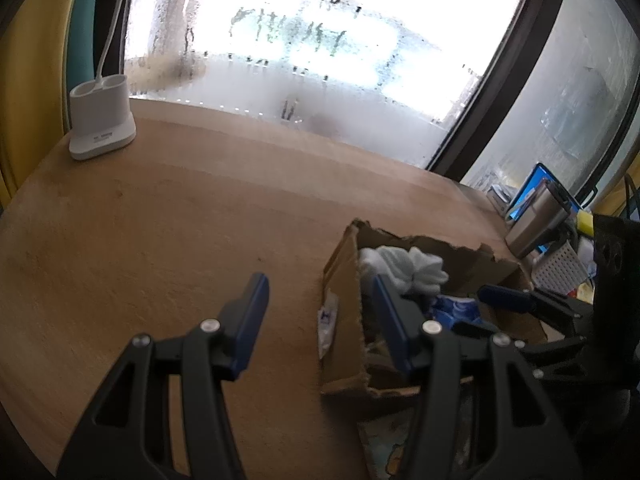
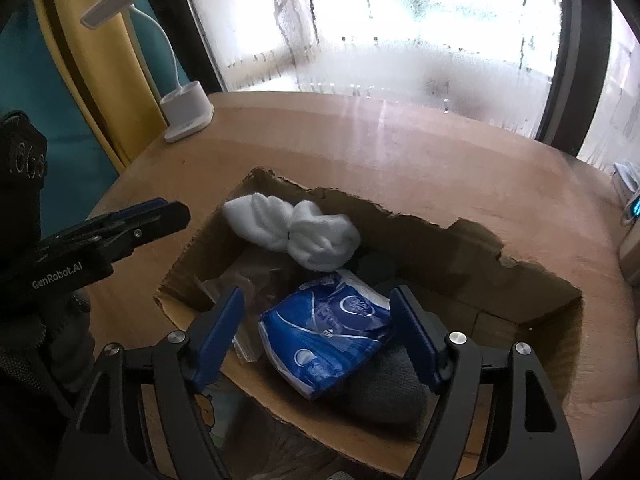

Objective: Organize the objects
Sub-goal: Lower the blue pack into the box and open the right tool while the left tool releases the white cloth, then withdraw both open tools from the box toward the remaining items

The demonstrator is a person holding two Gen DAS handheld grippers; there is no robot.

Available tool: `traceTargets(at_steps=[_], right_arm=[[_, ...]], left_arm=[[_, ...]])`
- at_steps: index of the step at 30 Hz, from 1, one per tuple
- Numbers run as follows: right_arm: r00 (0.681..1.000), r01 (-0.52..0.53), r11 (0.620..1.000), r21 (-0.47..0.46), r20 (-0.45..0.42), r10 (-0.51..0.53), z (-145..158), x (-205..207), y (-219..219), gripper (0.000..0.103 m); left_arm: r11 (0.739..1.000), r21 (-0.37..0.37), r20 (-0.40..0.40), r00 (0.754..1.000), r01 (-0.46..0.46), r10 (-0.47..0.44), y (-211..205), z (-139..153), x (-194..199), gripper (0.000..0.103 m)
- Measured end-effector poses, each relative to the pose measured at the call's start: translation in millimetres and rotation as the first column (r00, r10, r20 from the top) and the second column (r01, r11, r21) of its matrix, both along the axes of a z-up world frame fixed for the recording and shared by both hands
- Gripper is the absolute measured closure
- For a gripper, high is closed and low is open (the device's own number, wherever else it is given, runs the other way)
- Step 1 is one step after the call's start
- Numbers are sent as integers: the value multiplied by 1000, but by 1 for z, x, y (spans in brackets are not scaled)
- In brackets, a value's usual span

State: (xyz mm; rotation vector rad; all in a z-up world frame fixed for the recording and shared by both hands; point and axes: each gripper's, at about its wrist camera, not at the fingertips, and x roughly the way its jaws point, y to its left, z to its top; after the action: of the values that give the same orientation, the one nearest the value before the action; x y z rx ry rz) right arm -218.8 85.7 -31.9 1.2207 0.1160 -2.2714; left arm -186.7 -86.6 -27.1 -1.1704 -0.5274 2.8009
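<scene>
Blue tissue pack point(image 2: 325, 330) is seen between the spread right gripper point(image 2: 318, 330) jaws, unpinched – left gripper point(image 1: 320, 326), spread and empty, is kept off beside the cardboard box point(image 2: 532, 280).

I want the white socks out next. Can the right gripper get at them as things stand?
Probably yes. The white socks lie uncovered at the far end of the open cardboard box, and the right gripper hangs open over the blue tissue pack, with nothing between.

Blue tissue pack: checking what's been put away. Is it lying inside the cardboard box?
Yes, the blue tissue pack lies inside the cardboard box, beside the white cloth.
</scene>
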Motion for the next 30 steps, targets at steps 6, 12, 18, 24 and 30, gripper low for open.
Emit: traceTargets(at_steps=[6, 12, 18, 24, 30], right_arm=[[999, 33, 999, -1, -11, -33, 4, 6, 14, 25], [997, 68, 998, -10, -32, -69, 11, 14, 29, 25], [995, 92, 996, -20, -47, -92, 15, 24, 40, 25], [993, 106, 994, -31, -53, -108, 16, 36, 49, 25], [990, 128, 991, -39, -58, -130, 17, 45, 61, 25]], left_arm=[[1000, -4, -10, 1000, 12, -12, 8, 5, 6, 47], [1000, -10, -14, 1000, 25, -25, 15, 8, 14, 46], [999, -19, -17, 999, 35, -35, 20, 11, 22, 46], [998, -29, -17, 999, 49, -50, 28, 13, 29, 45], [998, -34, -19, 998, 58, -58, 36, 15, 35, 45]])
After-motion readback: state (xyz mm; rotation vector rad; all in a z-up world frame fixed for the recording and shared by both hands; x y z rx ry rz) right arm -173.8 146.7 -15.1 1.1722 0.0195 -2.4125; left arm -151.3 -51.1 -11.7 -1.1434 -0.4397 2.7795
